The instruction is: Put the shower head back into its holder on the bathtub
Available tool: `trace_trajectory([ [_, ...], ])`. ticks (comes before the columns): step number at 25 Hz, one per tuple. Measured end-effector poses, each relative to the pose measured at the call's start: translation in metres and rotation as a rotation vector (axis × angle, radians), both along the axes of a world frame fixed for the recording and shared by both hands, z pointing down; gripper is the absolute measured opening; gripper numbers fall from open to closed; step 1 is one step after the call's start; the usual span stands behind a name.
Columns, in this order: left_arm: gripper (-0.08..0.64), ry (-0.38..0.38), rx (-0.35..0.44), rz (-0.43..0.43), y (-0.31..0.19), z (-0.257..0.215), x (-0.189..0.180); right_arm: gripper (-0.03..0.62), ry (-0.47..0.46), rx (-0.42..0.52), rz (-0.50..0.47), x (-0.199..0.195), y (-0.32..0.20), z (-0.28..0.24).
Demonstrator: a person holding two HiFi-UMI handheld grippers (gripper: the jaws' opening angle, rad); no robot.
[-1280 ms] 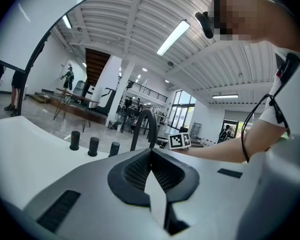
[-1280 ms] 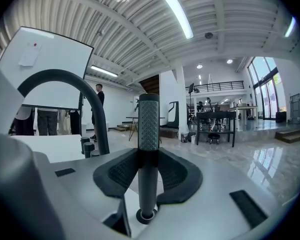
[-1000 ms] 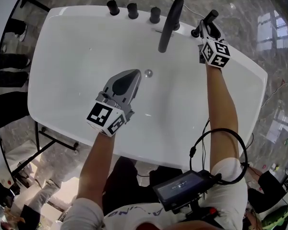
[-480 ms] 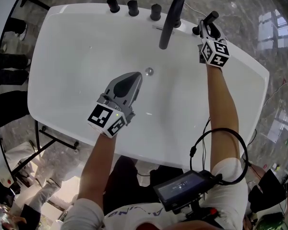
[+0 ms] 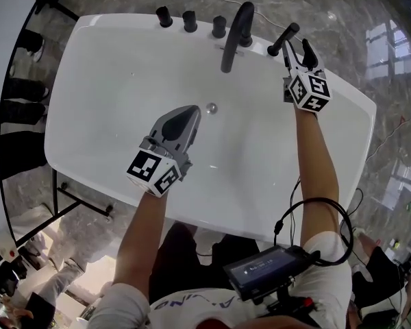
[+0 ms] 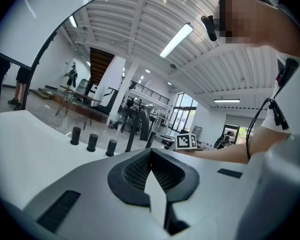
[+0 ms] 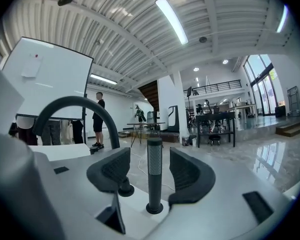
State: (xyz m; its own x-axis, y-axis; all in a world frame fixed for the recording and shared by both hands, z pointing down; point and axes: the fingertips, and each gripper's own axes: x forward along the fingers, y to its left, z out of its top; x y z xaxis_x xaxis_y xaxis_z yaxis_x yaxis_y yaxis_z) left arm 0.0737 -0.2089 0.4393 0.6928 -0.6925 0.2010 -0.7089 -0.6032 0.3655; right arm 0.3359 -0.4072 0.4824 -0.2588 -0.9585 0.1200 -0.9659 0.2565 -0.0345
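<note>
Right gripper (image 5: 298,52), jaws just opening and released, is flanking the shower head (image 7: 154,174); it seems seated. Withdrawing straight back is safest. Left gripper (image 6: 151,156) is hanging clenched, empty.

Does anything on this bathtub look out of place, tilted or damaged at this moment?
Nothing stands out. The shower head stands upright in its holder on the bathtub rim. The right tool has just been opening its jaws; they stand apart around it, not touching.

The smooth white bathtub (image 5: 123,67) is glossy, the veined grey stone floor (image 5: 370,19) polished. The slim black shower head (image 7: 154,176) is matt, its grip finely knurled; the arched black spout (image 5: 234,36) matt too.
</note>
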Motion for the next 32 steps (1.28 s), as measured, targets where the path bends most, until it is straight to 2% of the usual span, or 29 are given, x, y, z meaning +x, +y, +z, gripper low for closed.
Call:
trace_trajectory([
  [7, 0.017, -0.002, 0.039, -0.003, 0.025, -0.057, 0.020, 0.230, 0.012, 0.011, -0.098, -0.012, 0.082, -0.087],
  [16, 0.017, 0.004, 0.082, 0.029, 0.079, -0.117, 0.057, 0.227, -0.056, 0.084, -0.093, 0.001, 0.194, -0.197],
  [21, 0.017, -0.011, 0.095, 0.064, 0.130, -0.144, 0.072, 0.143, -0.033, 0.069, -0.093, -0.007, 0.275, -0.221],
  [26, 0.017, -0.042, 0.104, 0.069, 0.167, -0.174, 0.065, 0.113, -0.019, -0.022, -0.152, -0.040, 0.353, -0.219],
  [32, 0.017, -0.022, 0.163, 0.035, 0.211, -0.223, 0.067, 0.040, -0.073, -0.039, -0.119, -0.030, 0.420, -0.243],
])
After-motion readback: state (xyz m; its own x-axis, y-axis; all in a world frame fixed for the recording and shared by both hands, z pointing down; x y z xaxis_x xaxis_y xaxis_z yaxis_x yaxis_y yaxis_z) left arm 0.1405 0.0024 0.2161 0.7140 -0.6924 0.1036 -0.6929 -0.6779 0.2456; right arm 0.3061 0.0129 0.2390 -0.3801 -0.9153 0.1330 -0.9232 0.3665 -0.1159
